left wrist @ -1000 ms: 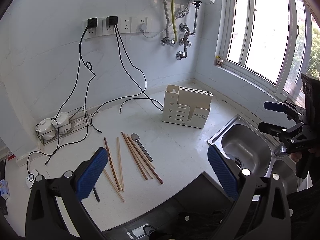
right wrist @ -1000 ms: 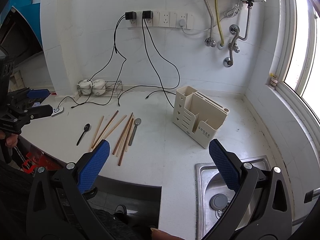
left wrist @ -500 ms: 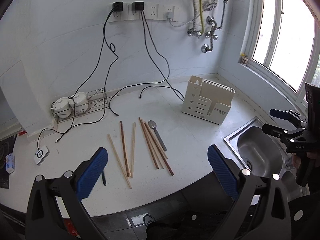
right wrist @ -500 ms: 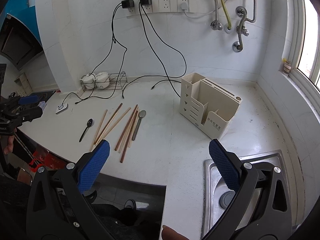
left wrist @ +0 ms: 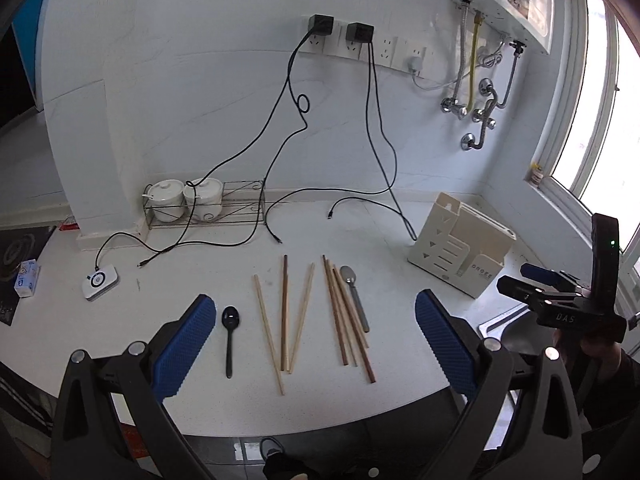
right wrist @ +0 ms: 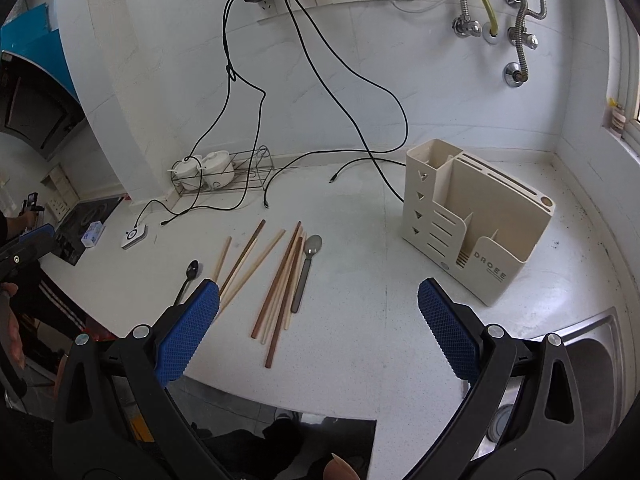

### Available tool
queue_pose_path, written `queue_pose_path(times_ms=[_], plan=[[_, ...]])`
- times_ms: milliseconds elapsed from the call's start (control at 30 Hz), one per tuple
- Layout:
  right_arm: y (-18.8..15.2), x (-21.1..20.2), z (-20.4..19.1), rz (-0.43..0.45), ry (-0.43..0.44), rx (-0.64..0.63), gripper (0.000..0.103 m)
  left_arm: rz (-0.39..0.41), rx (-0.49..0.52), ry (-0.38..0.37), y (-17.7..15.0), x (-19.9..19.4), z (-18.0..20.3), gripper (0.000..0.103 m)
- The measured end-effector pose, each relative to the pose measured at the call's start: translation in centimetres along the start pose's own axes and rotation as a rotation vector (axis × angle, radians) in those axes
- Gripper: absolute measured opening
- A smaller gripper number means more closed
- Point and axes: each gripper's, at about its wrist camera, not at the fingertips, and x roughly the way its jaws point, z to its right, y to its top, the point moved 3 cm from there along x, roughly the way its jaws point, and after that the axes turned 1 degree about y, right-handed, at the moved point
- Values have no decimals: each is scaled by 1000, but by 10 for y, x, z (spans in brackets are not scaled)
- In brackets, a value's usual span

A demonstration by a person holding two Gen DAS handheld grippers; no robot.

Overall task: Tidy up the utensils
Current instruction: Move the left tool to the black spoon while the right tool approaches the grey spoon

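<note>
In the left wrist view, the left gripper (left wrist: pixel 316 340) fills the bottom of the frame with its blue pads spread wide apart, holding nothing and touching nothing; the counter (left wrist: pixel 200 272) shows between them. At the far left edge a small box (left wrist: pixel 27 283) lies by a dark hob, and a white puck (left wrist: pixel 99 281) on a cable sits just right of it. Behind, in the middle left, two white pots (left wrist: pixel 186 199) stand in a wire rack (left wrist: pixel 244 210) against the wall. Left of center, just beside the left pad, lies a black spoon (left wrist: pixel 229 334), bowl toward the wall. Right of it three chopsticks (left wrist: pixel 285 316) fan out, two pale and one dark between them, then a tighter bundle (left wrist: pixel 344 316) of brown and pale sticks, with a metal spoon (left wrist: pixel 354 294) touching its right side. Further right, in the middle right of the frame, stands the beige holder (left wrist: pixel 460 254), its compartments open at the top. At the right edge the right gripper (left wrist: pixel 532 278) is seen side-on, held in a hand above the sink; its two fingers are apart with nothing between them. In the right wrist view, the right gripper (right wrist: pixel 318 312) likewise has its pads wide apart and bare at the bottom of the frame, the left pad lying over the near ends of the pale sticks in the picture, though whether it touches them cannot be told. The holder (right wrist: pixel 492 208) is at the middle right, well apart from the sticks, and the sink (right wrist: pixel 600 344) is at the lower right.
</note>
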Motion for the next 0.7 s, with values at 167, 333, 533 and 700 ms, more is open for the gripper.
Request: queue_pose_path(times_ms=[167,333,533,700], plan=[[14,45,-13,-46,-23,43,95,-60,56,65,-2,32,-26,98],[25,83,-28,-87,-57,33,95,-106,85,56,-2,67,-54,98],[29,114,-39,-110,-121,61,95,-210,56,-9,-16,112,-82,98],[20,133,-49,-143,-170,67,95,-286,72,-59,-25,144,-93,98]])
